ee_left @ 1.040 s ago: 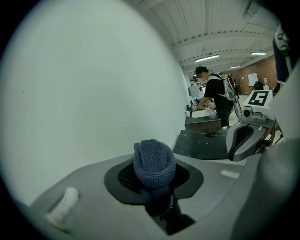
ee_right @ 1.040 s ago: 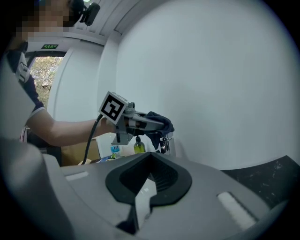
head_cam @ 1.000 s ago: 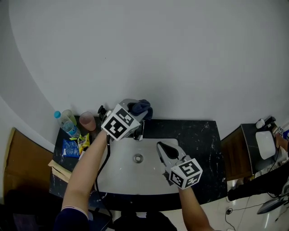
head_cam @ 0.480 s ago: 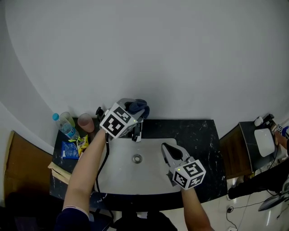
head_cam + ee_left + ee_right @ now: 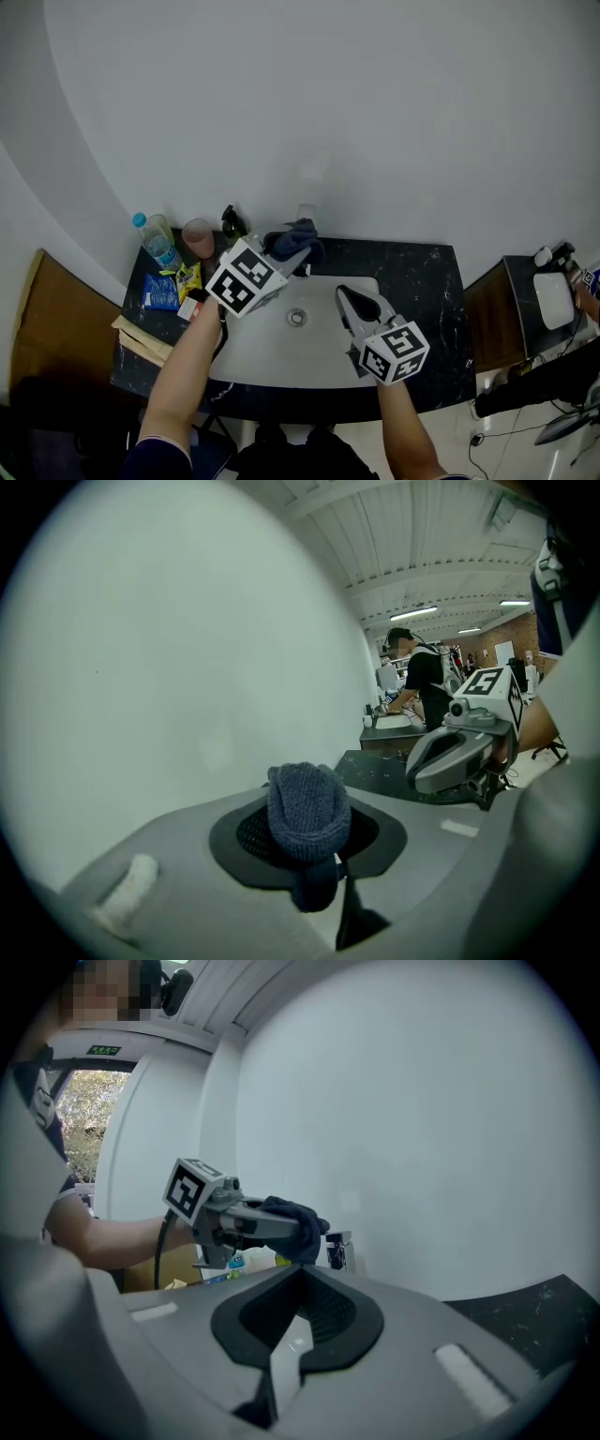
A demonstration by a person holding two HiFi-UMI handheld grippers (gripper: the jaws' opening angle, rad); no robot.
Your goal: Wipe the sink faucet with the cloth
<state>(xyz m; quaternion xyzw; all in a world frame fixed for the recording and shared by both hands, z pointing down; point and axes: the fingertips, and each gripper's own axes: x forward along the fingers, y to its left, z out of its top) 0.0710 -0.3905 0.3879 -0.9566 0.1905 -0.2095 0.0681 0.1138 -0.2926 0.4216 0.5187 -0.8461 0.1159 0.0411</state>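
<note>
Left gripper point(image 5: 292, 251) is holding the dark blue cloth point(image 5: 298, 238) by the faucet point(image 5: 339, 1250) at the far rim of the white sink point(image 5: 267, 354).

Its jaws are clamping on the cloth, which is bunching over their tips and hanging a little below them. In the right gripper view the cloth is sitting just left of the faucet's top; whether the two are touching cannot be told. The right gripper point(image 5: 342, 295) is hovering over the right part of the sink with its jaws pressing together and nothing between them, pointing toward the far wall point(image 5: 375, 112). On the black counter point(image 5: 422, 277), to the far left of the sink, a water bottle point(image 5: 157, 242) and a pink cup point(image 5: 198, 236) are standing side by side.
</note>
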